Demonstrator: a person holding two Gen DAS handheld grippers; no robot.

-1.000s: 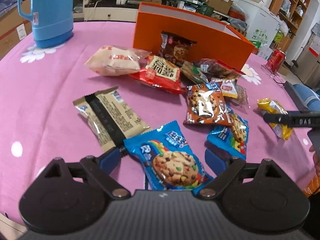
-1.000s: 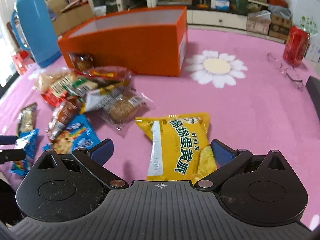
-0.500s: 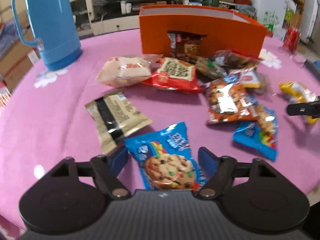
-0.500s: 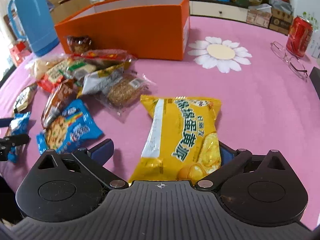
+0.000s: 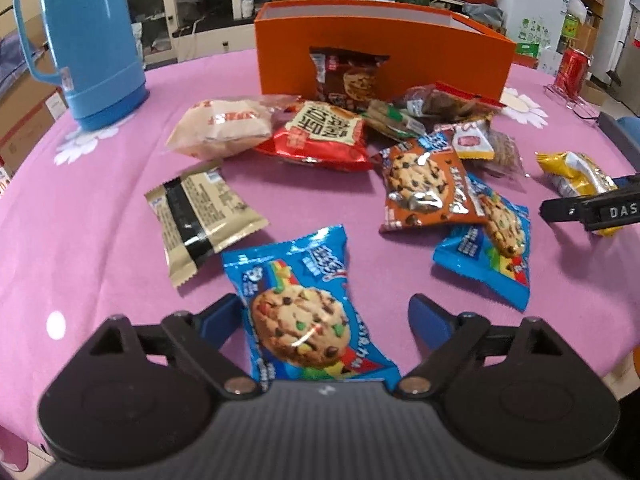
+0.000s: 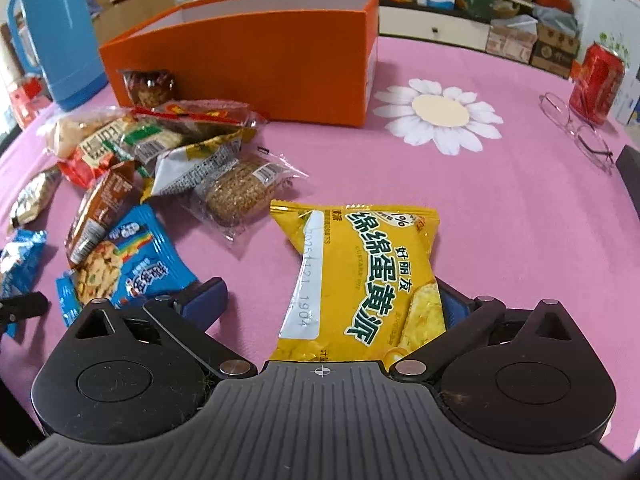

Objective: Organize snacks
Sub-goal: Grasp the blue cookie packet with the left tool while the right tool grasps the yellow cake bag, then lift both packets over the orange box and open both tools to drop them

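Observation:
A blue cookie packet (image 5: pixel 304 312) lies flat on the pink tablecloth (image 5: pixel 100 220) between the fingers of my left gripper (image 5: pixel 326 314). Its jaws are opening; the right pad stands clear of the packet and the left pad is at its edge. A yellow custard-pie packet (image 6: pixel 360 276) lies between the fingers of my right gripper (image 6: pixel 330 298). That gripper is open, with its left pad well apart from the packet and its right pad partly hidden behind it. The orange box (image 5: pixel 384 60) (image 6: pixel 248 64) stands open-topped at the back, behind a pile of several snack packets (image 5: pixel 420 176) (image 6: pixel 180 156).
A blue thermos (image 5: pixel 80 40) (image 6: pixel 52 32) stands at the back left. A red can (image 6: pixel 596 84) and a pair of glasses (image 6: pixel 576 132) are at the far right. My right gripper's finger (image 5: pixel 588 212) reaches in from the right edge of the left wrist view.
The left jaws narrowed around the blue packet and then spread again, and that view has rolled level. The yellow packet now sits deeper between the right fingers and covers the right pad.

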